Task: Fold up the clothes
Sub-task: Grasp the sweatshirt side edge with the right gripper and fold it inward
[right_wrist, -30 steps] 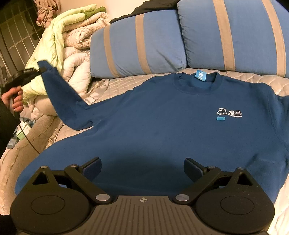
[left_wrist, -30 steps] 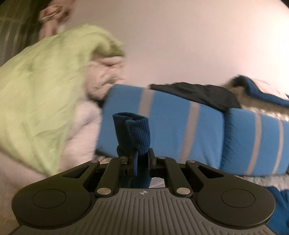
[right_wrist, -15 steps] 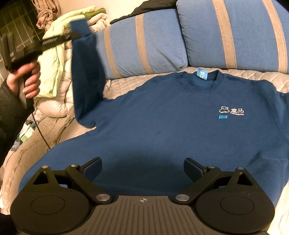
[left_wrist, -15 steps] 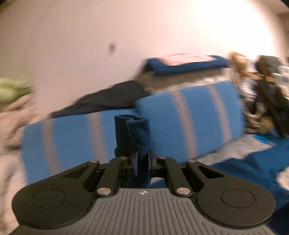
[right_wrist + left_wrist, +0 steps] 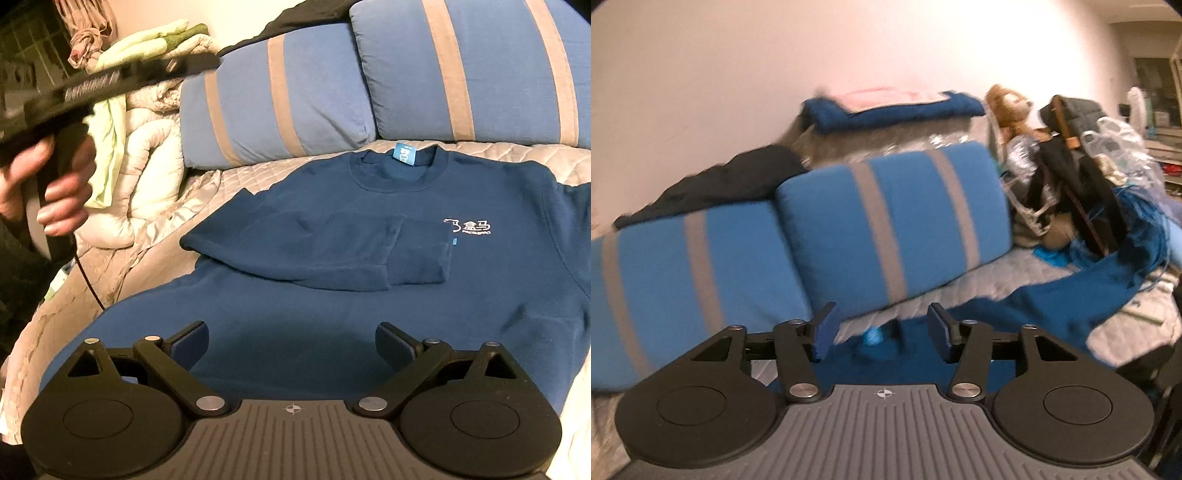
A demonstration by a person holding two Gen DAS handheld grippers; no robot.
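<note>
Through the left wrist view, your left tongs (image 5: 881,334) have just been opening and now stand about half apart with nothing between the pads; the blue sweatshirt (image 5: 1027,306) lies on the bed below and beyond them, one sleeve trailing off to the right. Striped blue pillows (image 5: 886,229) back the bed, a dark garment (image 5: 720,188) is draped over them, and a heap of bags and a stuffed toy (image 5: 1010,107) crowds the right side, close to that trailing sleeve.

Through the right wrist view, your right tongs (image 5: 291,341) hang wide open and empty over the hem of the sweatshirt (image 5: 369,325), which lies face up on the quilted bed (image 5: 258,173). One sleeve (image 5: 332,251) is already folded across the chest, its cuff just beside the white logo (image 5: 467,227). Your left hand (image 5: 55,177) holds its tool up at the left, above the bundled duvet (image 5: 147,147).

The knit looks soft, thick and limp: it should drape and slide rather than hold a crease, so pinch it at cuff, shoulder seam or hem. The far sleeve probably comes next; watch the bags' clutter there.
</note>
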